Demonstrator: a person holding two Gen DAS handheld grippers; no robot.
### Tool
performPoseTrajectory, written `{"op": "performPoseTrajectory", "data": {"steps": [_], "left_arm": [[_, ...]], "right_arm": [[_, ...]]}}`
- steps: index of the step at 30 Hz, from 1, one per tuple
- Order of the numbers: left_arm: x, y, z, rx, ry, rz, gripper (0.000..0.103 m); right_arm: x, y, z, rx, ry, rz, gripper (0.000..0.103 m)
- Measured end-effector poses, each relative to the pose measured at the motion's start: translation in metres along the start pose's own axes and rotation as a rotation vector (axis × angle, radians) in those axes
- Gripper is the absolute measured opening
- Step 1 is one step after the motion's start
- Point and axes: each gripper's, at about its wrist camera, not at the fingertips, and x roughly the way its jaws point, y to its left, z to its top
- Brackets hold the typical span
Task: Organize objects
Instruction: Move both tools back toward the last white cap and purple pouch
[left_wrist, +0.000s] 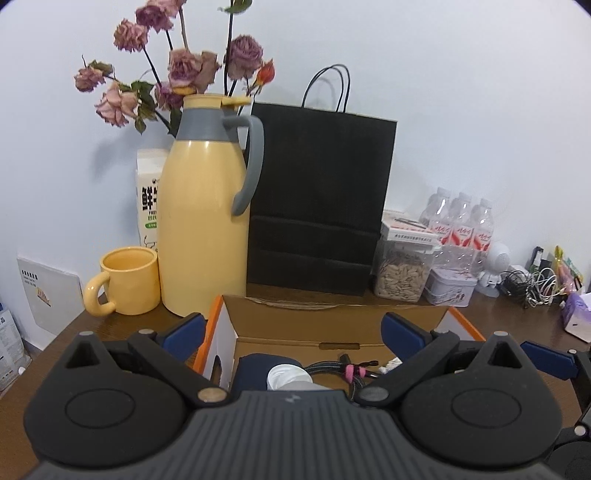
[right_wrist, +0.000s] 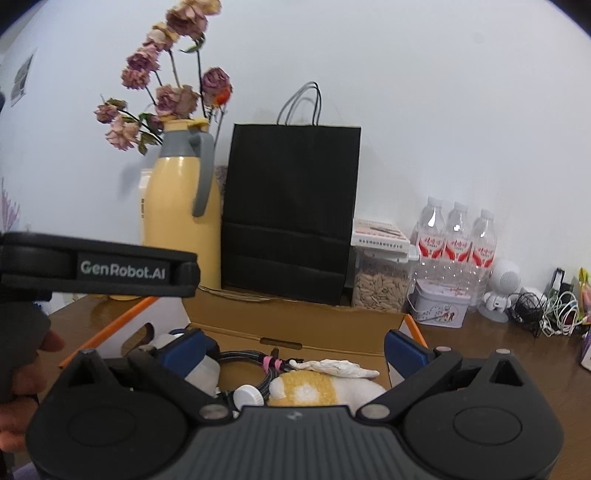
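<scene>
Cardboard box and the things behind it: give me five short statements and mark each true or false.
1. The black paper bag stands upright against the wall. True.
2. The yellow mug lies inside the cardboard box. False: it stands on the table beside the yellow thermos jug, outside the box.
3. The right gripper holds the braided cable. False: its jaws are wide open and empty above the box.
4. Three water bottles stand in a row right of the bag. True.
5. The seed jar is empty. False: it is partly filled with pale seeds.
</scene>
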Motion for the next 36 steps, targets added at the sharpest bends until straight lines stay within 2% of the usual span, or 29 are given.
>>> {"op": "performPoseTrajectory", "data": {"steps": [8,14,22,30,36], "left_arm": [[-0.033,0.007,-0.014,0.013,0.023,-0.022,0.103],[-0.056,0.018,-0.032,0.043,0.050,-0.014,0.103],[-0.080,0.033,-0.061,0.050,0.104,0.008,0.103],[-0.094,0.040,-0.084,0.070,0.158,0.018,0.103],[-0.102,0.044,-0.090,0.066,0.167,0.018,0.103]], "right_arm": [[-0.036,0.000,-0.010,-0.021,0.006,0.024,0.103],[-0.058,-0.001,-0.028,-0.055,0.046,0.030,0.103],[-0.072,-0.004,-0.061,-0.041,0.151,0.049,0.103],[-0.067,0.001,-0.093,-0.045,0.266,0.063,0.103],[-0.054,0.005,-0.097,-0.031,0.299,0.079,0.087]]}}
